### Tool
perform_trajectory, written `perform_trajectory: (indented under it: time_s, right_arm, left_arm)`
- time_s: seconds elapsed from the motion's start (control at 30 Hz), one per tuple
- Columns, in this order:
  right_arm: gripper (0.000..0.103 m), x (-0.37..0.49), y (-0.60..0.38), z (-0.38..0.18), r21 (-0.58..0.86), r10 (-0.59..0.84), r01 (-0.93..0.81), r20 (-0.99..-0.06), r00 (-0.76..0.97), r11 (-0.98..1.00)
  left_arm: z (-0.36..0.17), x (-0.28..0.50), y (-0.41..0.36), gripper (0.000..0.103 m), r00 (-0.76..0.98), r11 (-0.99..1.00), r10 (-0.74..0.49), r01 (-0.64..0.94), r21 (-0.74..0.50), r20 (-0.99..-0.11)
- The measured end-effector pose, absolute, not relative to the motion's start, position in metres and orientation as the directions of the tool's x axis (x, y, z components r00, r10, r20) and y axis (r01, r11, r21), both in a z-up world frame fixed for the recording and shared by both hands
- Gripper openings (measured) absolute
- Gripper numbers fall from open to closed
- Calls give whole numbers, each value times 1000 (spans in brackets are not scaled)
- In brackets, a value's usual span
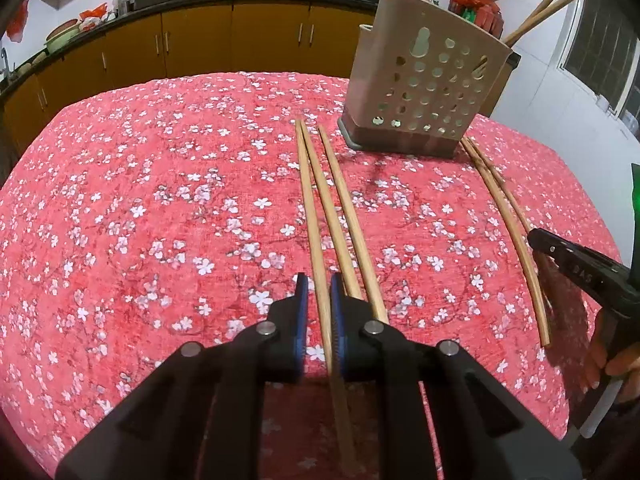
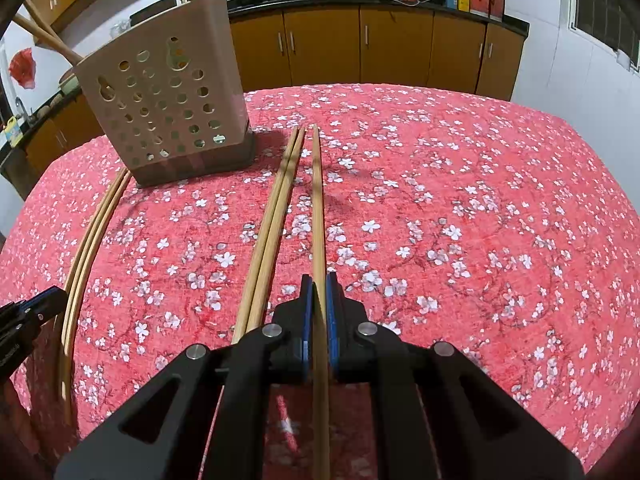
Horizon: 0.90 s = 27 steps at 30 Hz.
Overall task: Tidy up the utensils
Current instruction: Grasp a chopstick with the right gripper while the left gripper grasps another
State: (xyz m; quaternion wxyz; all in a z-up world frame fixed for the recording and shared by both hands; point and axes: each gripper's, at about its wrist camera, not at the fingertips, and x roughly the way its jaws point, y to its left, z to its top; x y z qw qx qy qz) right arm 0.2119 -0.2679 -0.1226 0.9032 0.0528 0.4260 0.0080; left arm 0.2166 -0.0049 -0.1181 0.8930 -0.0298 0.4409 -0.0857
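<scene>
A beige perforated utensil holder [image 1: 426, 80] stands on the red flowered tablecloth [image 1: 160, 200], with several chopsticks sticking out of its top. Three wooden chopsticks lie left of it; my left gripper [image 1: 319, 284] has its blue pads around the leftmost chopstick [image 1: 310, 208], with a small gap on the left side. In the right wrist view the holder [image 2: 166, 96] is at the far left. My right gripper [image 2: 319, 282] is shut on a single chopstick [image 2: 317, 200]. A pair of chopsticks [image 2: 276, 216] lies beside it.
Two more chopsticks [image 1: 508, 224] lie right of the holder, near the right gripper's tip [image 1: 576, 264]; they show at the left in the right wrist view [image 2: 86, 248]. Yellow kitchen cabinets [image 1: 240, 36] with woks on the counter run behind the table.
</scene>
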Motion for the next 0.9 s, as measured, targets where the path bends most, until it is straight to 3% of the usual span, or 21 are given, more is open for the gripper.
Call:
perform_trajectory:
  time_s: [0.27, 0.5, 0.63, 0.9]
  right_arm:
    - [8, 208, -267, -122, 99, 67, 14, -765, 640, 995]
    - [8, 222, -287, -121, 111, 31, 82, -760, 650, 990]
    - [8, 221, -292, -122, 118, 30, 88, -751, 660, 989]
    - [8, 223, -292, -123, 117, 31, 87, -751, 659, 989]
  left_arm:
    - [-118, 221, -8, 9, 607, 986, -153, 142, -84, -780]
    - [-114, 251, 37, 8, 620, 997, -75, 30, -72, -781]
    - [-113, 254, 60, 8, 620, 992, -109, 15, -127, -777]
    - [-114, 247, 61, 10, 636, 992, -115, 30, -125, -763]
